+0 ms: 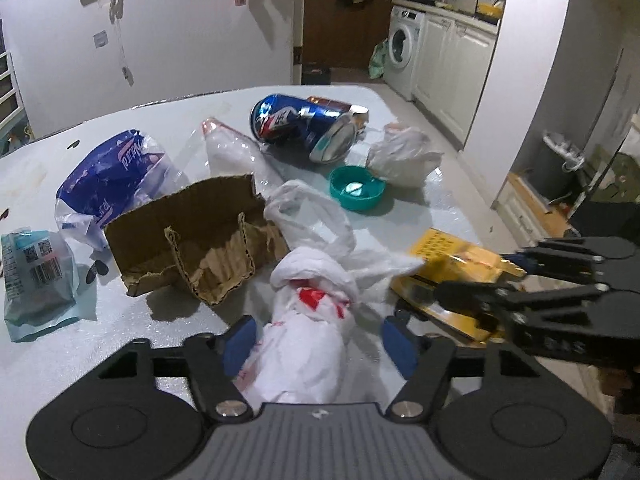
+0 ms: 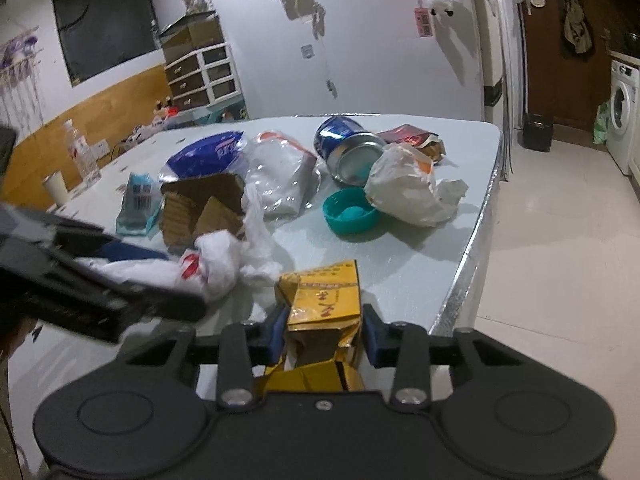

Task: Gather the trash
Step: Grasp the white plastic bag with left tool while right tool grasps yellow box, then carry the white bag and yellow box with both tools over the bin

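Most trash still litters the table: crushed can, teal lid, torn cardboard, wrappers. The left gripper straddles a knotted white bag, its right pad clear of it. The right gripper pinches a crumpled yellow carton.

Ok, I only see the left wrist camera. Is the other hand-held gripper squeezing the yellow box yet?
Observer: It looks so. In the right wrist view the yellow box sits between the pads of the right hand-held gripper, and both pads seem to touch its sides.
Operator: Is anything hiding from my camera?
Observer: Yes, a clear bottle and a paper cup stand near the far left edge of the table.
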